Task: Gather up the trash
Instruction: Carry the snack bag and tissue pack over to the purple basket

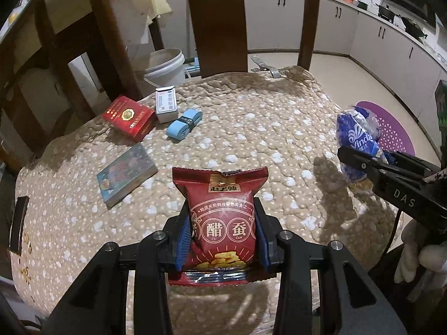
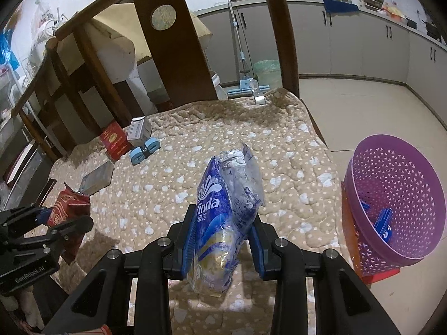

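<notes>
My left gripper (image 1: 222,231) is shut on a red snack wrapper (image 1: 222,209), held upright above the quilted beige cushion (image 1: 251,128). The same wrapper (image 2: 69,209) and left gripper (image 2: 60,220) show at the left of the right wrist view. My right gripper (image 2: 223,240) is shut on a crumpled blue and white tissue wrapper (image 2: 223,212), lifted over the cushion (image 2: 223,139). From the left wrist view that wrapper (image 1: 356,142) and the right gripper (image 1: 363,162) sit at the right edge. A purple mesh basket (image 2: 396,195) stands on the floor to the right, with blue packets inside.
On the cushion's far left lie a red box (image 1: 130,117), a white box (image 1: 166,104), a light blue roll (image 1: 184,122) and a bluish packet (image 1: 125,177). A wooden chair back (image 1: 220,22) rises behind. A white bucket (image 1: 164,67) and kitchen cabinets (image 1: 391,44) lie beyond.
</notes>
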`<state>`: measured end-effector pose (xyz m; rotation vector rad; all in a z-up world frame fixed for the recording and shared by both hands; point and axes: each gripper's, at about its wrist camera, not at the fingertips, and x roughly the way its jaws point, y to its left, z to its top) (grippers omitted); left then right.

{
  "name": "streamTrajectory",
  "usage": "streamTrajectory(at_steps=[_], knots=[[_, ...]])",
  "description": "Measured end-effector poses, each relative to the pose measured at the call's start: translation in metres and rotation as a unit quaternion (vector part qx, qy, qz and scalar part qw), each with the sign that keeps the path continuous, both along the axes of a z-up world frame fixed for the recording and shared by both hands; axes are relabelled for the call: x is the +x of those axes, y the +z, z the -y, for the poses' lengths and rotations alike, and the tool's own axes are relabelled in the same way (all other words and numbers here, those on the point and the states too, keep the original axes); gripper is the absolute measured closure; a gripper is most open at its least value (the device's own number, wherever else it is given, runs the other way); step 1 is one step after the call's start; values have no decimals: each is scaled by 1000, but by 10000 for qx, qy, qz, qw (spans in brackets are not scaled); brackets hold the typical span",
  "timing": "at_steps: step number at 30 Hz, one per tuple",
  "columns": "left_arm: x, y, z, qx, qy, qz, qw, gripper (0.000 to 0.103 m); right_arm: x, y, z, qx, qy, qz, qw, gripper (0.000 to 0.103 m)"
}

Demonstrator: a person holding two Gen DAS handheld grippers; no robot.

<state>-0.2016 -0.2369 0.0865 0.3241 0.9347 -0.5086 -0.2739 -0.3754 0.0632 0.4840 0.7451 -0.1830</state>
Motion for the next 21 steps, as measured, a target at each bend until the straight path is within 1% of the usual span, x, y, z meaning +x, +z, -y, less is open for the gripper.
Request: streamTrajectory(at_steps=[15, 21], knots=[[-6, 0, 15, 36, -146, 65, 9999, 65, -9, 1, 10, 107, -191, 38, 9998, 66], [-6, 7, 20, 0, -222, 119, 9997, 65, -13, 13, 16, 79, -239, 114, 9996, 66]])
